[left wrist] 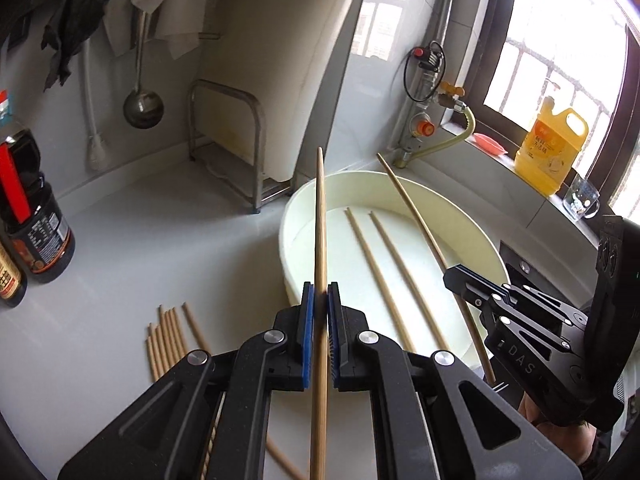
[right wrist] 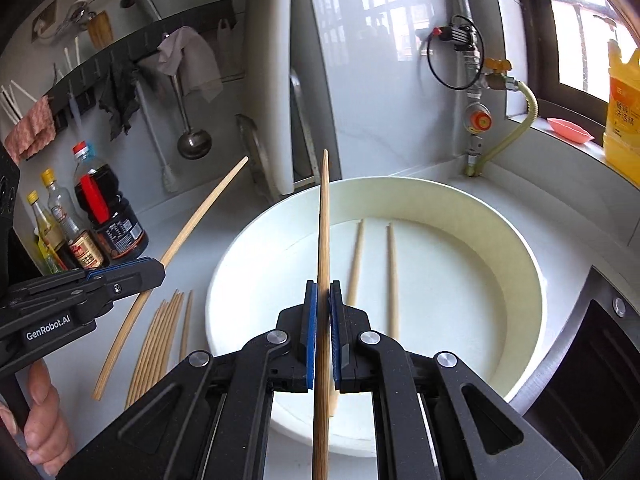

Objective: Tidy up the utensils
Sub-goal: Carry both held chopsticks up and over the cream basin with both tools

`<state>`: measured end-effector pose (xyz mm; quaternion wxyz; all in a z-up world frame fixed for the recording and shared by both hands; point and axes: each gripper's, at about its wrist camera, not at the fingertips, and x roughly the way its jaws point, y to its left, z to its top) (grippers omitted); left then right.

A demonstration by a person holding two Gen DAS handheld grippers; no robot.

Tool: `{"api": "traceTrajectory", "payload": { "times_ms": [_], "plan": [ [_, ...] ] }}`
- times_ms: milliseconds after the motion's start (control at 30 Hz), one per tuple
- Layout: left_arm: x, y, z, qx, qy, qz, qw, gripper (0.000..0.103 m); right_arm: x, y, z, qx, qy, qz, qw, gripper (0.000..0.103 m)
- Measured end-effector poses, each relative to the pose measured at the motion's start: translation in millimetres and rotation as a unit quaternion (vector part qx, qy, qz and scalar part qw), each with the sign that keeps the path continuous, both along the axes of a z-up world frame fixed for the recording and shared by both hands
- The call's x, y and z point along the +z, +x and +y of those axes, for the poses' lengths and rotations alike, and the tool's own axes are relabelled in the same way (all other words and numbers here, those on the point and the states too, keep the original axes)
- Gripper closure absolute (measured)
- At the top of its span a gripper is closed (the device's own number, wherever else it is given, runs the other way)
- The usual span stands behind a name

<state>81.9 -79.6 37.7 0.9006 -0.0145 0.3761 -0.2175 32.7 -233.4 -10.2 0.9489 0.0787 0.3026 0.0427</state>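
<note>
My left gripper [left wrist: 321, 300] is shut on a wooden chopstick [left wrist: 320, 216] that points forward over the left rim of a round white basin [left wrist: 288, 220]. My right gripper [right wrist: 323, 300] is shut on another wooden chopstick [right wrist: 324, 220] and holds it above the basin [right wrist: 532, 280]. Two chopsticks [right wrist: 390, 276] lie inside the basin. Several more chopsticks [right wrist: 160, 340] lie in a bunch on the counter left of the basin. The right gripper [left wrist: 460, 274] shows at the right of the left wrist view, the left gripper [right wrist: 154, 270] at the left of the right wrist view.
Sauce bottles [right wrist: 104, 216] stand at the left on the counter. A metal rack [left wrist: 232, 148] and a hanging ladle [left wrist: 143, 108] are at the back wall. A gas valve with hose [right wrist: 480, 116] and a yellow detergent jug [left wrist: 552, 148] are by the window. A stove edge [right wrist: 600, 360] lies right.
</note>
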Motion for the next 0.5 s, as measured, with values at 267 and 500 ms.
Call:
{"api": "traceTrajectory", "payload": {
  "times_ms": [267,500],
  "plan": [
    [-4.9,29.2,-58.9,-0.026,0.007,0.012,0.9996,0.096,-5.0,17.0,-36.6,-0.036,0.015,0.011,0.999,0.097],
    [-19.8,50.6,-78.7,-0.027,0.022,0.026,0.9991,0.096,-17.1,30.3,-48.5,-0.053,0.019,0.03,0.998,0.097]
  ]
}}
